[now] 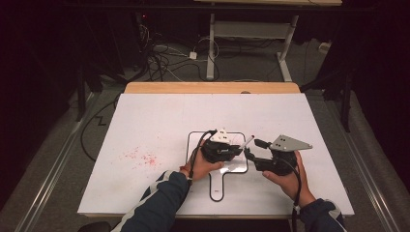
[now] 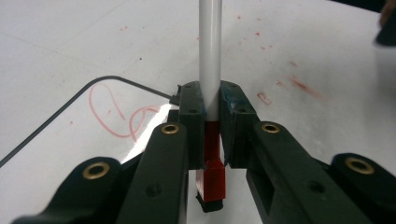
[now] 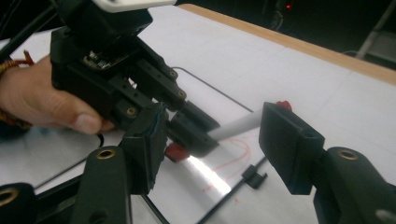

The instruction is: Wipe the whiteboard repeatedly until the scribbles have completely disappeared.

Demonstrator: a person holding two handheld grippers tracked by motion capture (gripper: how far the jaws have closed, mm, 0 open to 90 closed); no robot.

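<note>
Left tool (image 1: 240, 149) clenched on marker (image 2: 209, 56) over the whiteboard (image 1: 194, 137) on the worktop (image 1: 145, 116), barrel angled toward the right tool (image 3: 219, 140), whose jaws stand released around it, probably to uncap.

L gripper (image 1: 240, 148) in left hand (image 1: 203, 166), jaws clamped tight, pointing right twd the other gripper. R gripper (image 1: 251, 151) in right hand (image 1: 285, 179), jaws spread wide, pointing left. The two grippers sit tip to tip, just beside each other. Both forearms in dark sleeves w/ white stripes, coming in low.
</note>
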